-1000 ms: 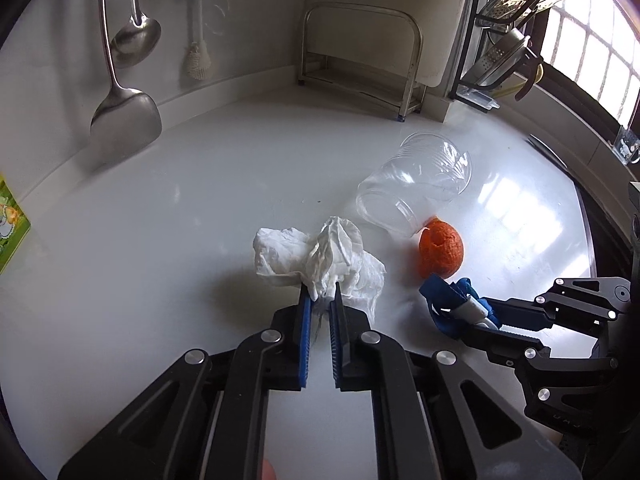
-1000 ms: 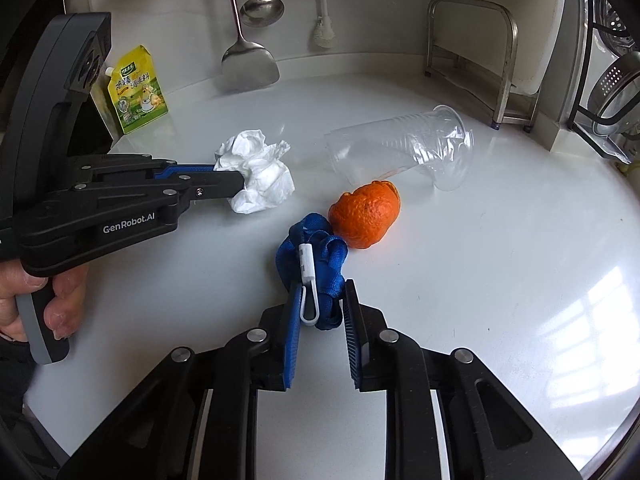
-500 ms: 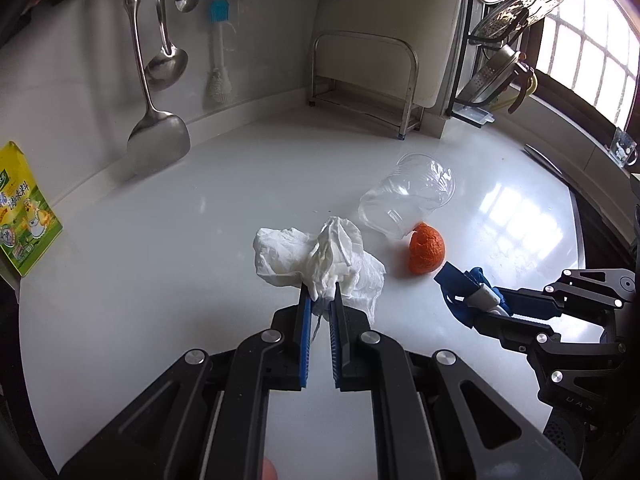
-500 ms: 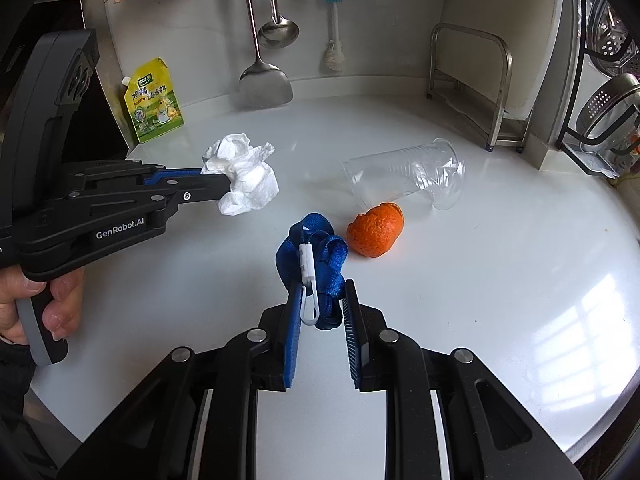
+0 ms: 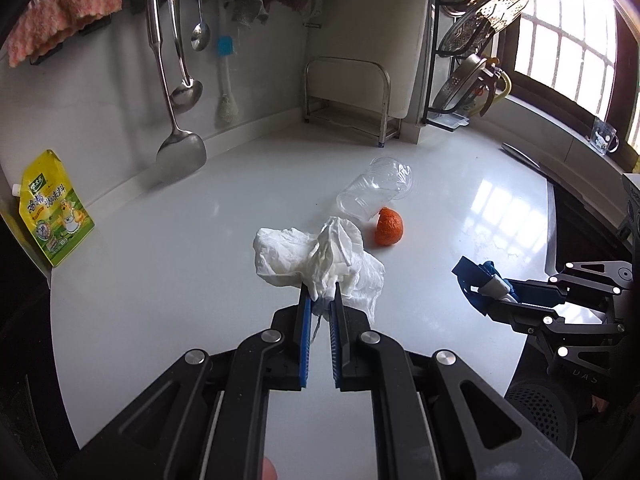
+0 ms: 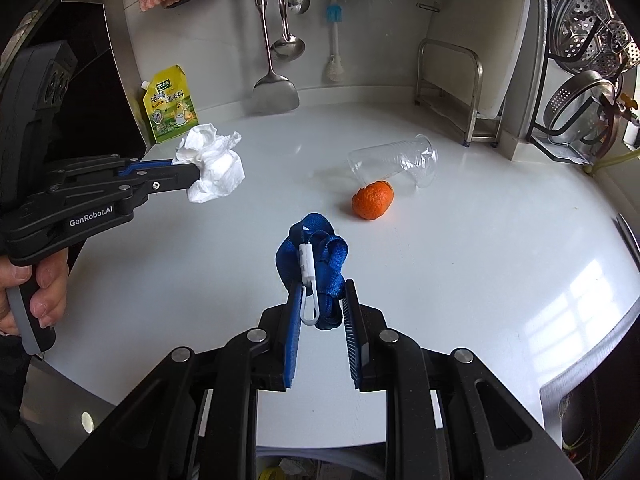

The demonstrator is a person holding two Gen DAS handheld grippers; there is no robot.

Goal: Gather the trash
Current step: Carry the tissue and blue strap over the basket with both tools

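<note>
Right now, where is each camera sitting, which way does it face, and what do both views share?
Left wrist: rides the left gripper, looking down along its jaws, shut on the crumpled tissue; the right gripper shows at right.
Right wrist: rides the right gripper, jaws clamping a blue strap; a hand holds the left gripper.
Shared: orange peel, plastic cup, white countertop.
</note>
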